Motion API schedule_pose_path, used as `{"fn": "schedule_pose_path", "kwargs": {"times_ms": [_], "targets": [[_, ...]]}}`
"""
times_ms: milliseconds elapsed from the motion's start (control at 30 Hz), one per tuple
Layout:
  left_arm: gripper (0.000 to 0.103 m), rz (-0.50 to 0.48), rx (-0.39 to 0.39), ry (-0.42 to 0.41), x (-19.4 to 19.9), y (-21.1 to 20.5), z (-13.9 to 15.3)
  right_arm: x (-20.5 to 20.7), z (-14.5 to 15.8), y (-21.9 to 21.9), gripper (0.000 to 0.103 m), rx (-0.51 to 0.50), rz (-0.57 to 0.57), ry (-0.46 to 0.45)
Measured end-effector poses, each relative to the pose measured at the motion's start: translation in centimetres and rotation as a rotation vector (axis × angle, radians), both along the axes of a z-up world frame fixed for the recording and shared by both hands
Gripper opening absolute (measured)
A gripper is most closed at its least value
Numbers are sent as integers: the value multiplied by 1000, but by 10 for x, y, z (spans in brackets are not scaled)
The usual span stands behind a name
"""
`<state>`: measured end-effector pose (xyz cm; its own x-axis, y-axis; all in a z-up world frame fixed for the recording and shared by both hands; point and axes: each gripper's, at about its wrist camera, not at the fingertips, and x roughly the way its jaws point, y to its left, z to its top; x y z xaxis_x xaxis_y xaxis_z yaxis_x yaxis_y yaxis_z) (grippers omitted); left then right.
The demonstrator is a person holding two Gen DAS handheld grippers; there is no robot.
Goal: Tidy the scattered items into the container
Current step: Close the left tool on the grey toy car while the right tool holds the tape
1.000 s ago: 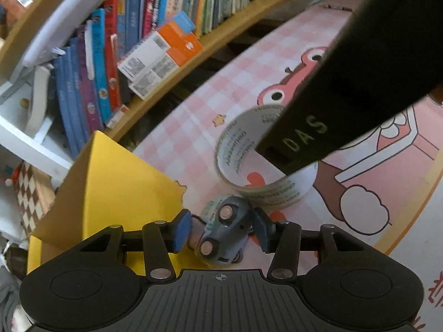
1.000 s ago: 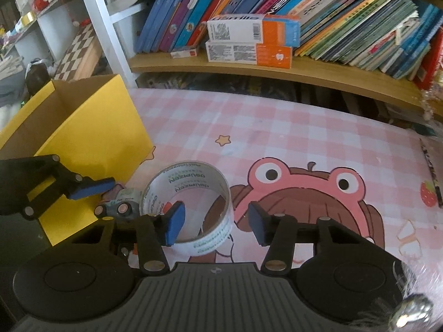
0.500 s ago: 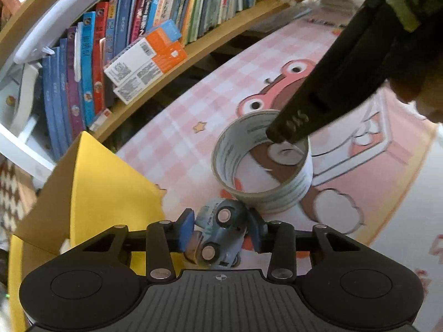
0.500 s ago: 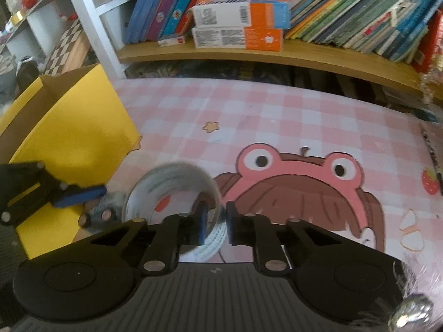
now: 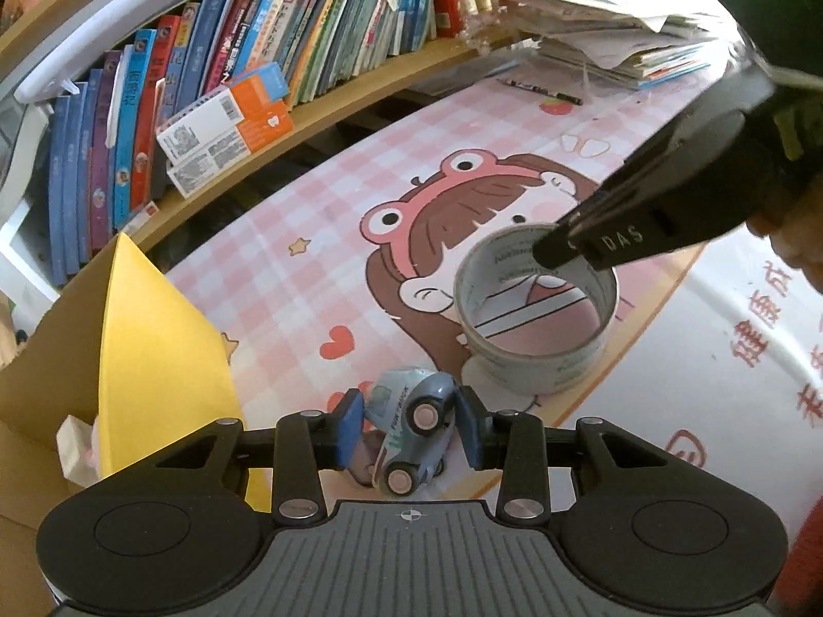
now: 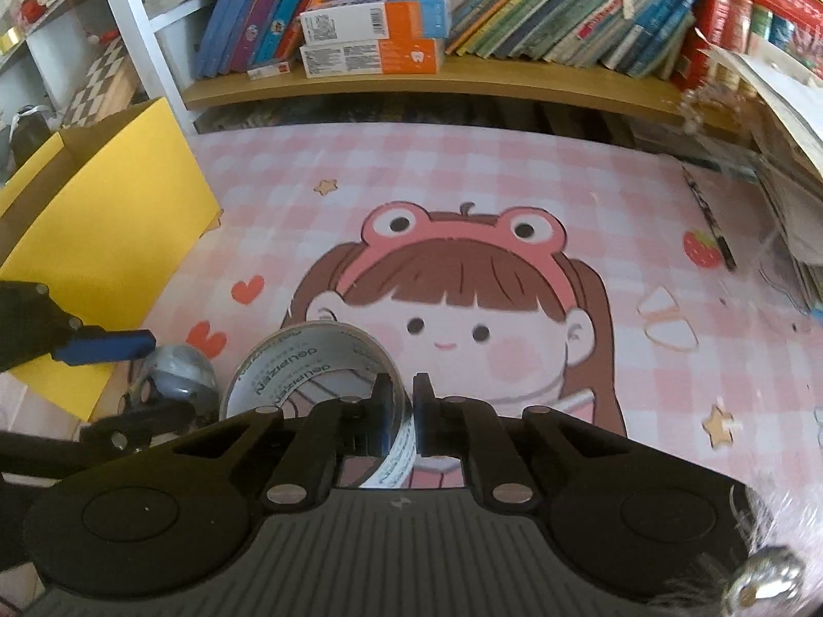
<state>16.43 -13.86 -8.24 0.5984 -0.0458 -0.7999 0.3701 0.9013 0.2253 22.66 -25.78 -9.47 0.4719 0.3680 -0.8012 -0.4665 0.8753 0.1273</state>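
Observation:
A grey-blue toy car (image 5: pixel 406 411) lies tilted on its side between the blue pads of my left gripper (image 5: pixel 411 419). The jaws are closing and the pads press on the car, just above the pink mat's front edge. A roll of clear tape (image 5: pixel 535 360) stands beyond it, with my right gripper (image 5: pixel 553 252) pinching its far wall. In the right wrist view the right gripper (image 6: pixel 405 403) is shut on the tape roll (image 6: pixel 288 365). To its left are the toy car (image 6: pixel 175 370) and the left gripper (image 6: pixel 172 375). The yellow cardboard box (image 5: pixel 154 339) stands open at the left.
A pale crumpled item (image 5: pixel 77 447) lies inside the box. A low wooden shelf (image 6: pixel 463 87) packed with books and two orange-white cartons (image 6: pixel 370 41) runs along the back. A dark pen (image 6: pixel 712 226) and a paper stack (image 5: pixel 617 41) lie at the mat's right.
The right gripper closed on the tape roll's wall and carried it away from the car. The left gripper's pads closed on the toy car and the view rose slightly.

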Motion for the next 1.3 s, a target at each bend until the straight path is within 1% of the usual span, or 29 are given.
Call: {"fn": "schedule_pose_path", "kwargs": {"times_ms": [133,300,467,600,633,700,833,867,900,967,1033,1100,1167,1233,1300], "targets": [[26,-23,-16,-9,-13,-3,7,-14,4,-3,8,-6,-8,-4],[25,-23,-33,-14,-27,-3,10,-33,7,-6,8,-14,-7,-3],[24,-21,-44,-18,-33,-1,10,-48,4,-3,8,-26,1,4],[22,-25,-62,-28,-38,-1,13,-55,6,-3,8,-30,-1,-5],[18,-30,-63,-30,-38,-2,14,-56,7,-3,8,-31,-2,-11],[14,-41,-60,-30,-39,-3,14,-57,9,-4,8,-36,-4,-17],[15,-53,-66,-26,-39,-4,14,-58,8,-4,8,-45,-7,-19],[16,-54,-66,-27,-40,-5,14,-59,7,-4,8,-46,-9,-18],[20,-52,-64,-28,-40,-5,12,-59,6,-4,8,-48,-11,-15],[25,-62,-57,-5,-40,-6,7,-59,5,-6,8,-48,-15,-11],[49,-63,-37,0,-42,-8,2,-60,5,-7,8,-47,-19,-8],[58,-57,-22,-8,-42,-8,0,-60,4,-8,8,-48,-24,-7],[59,-46,-28,-7,-40,-7,-1,-59,3,-8,8,-50,-27,-5],[65,-35,-47,-2,-36,-5,-1,-58,3,-9,8,-49,-25,-4],[65,-27,-66,8,-31,-4,-3,-58,2,-9,8,-50,-23,-4]]}}
